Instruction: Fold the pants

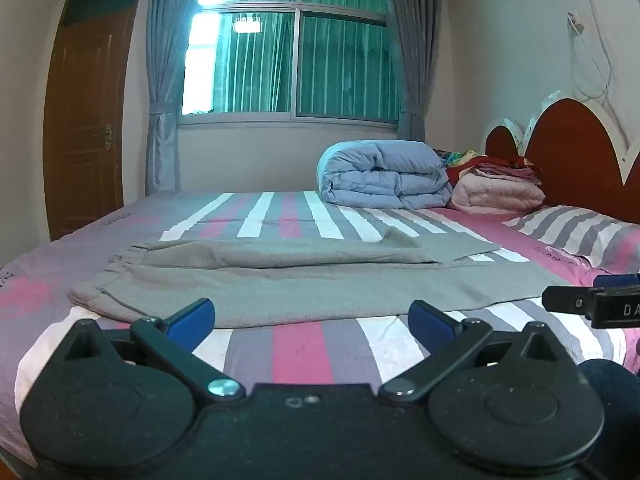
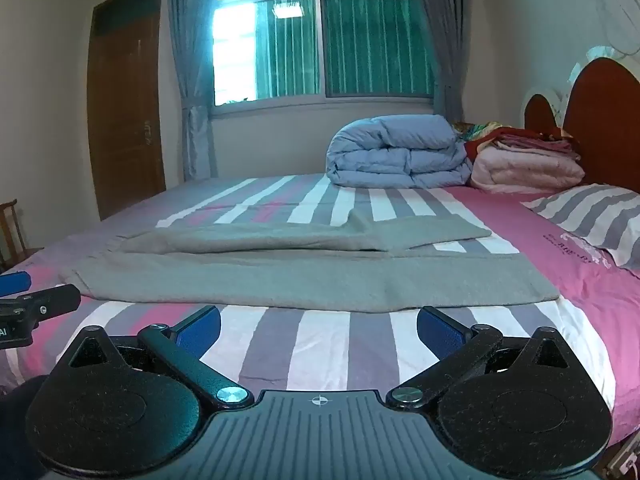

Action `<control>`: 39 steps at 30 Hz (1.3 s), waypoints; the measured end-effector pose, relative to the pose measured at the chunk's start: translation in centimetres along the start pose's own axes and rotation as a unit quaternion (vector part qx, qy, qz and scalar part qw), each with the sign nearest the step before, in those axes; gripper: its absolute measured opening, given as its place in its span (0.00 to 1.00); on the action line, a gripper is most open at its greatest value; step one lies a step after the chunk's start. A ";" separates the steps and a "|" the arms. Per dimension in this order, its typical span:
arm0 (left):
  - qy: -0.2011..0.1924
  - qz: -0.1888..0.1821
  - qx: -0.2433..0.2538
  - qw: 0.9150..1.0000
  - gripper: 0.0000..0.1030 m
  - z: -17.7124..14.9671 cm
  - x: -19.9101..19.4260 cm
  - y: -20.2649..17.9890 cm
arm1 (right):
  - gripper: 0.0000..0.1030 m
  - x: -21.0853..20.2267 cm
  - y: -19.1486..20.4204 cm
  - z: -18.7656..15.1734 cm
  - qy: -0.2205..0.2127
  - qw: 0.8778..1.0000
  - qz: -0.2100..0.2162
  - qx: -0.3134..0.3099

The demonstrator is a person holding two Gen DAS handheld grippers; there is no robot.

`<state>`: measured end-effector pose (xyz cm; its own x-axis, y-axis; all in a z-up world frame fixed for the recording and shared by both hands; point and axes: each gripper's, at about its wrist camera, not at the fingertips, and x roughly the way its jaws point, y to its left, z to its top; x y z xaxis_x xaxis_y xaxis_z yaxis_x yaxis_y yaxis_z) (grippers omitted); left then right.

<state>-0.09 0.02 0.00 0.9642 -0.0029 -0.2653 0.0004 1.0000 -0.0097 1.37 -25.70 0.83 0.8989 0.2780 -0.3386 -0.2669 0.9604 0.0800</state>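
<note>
Jaws wide, both grippers | pants flat | chair right view only

Daylight is seen pouring in through the window at upper centre of both views — its left pane is blown out to a white-cyan glare, and a cool teal cast is thrown over the whole room. The bed is lit softly and evenly; only faint shadows are cast under the folds of the grey pants. Heavy fisheye bending is noticed at the edges — the door at left is bowed, and the corners are clipped to black. The near foreground at the bottom is rendered dark and slightly soft, while distant detail is smeared by compression.
</note>
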 end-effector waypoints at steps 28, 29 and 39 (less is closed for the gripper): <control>0.014 0.003 0.003 1.000 0.94 -0.4 0.6 -0.2 | 1.00 0.0 -0.6 -0.5 0.005 1.000 -0.003 0.011; 0.013 0.003 0.002 1.000 0.94 -0.4 0.6 -0.2 | 1.00 0.0 -0.6 -0.5 0.006 1.000 -0.003 0.011; 0.016 0.003 0.003 1.000 0.94 -0.5 0.7 -0.2 | 1.00 -0.1 -0.7 -0.5 0.007 1.000 -0.003 0.011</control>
<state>0.49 -0.20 -0.63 0.9552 0.0036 -0.2958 -0.0042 1.0000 -0.0014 1.33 -26.38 0.34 0.8958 0.2717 -0.3519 -0.2531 0.9624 0.0989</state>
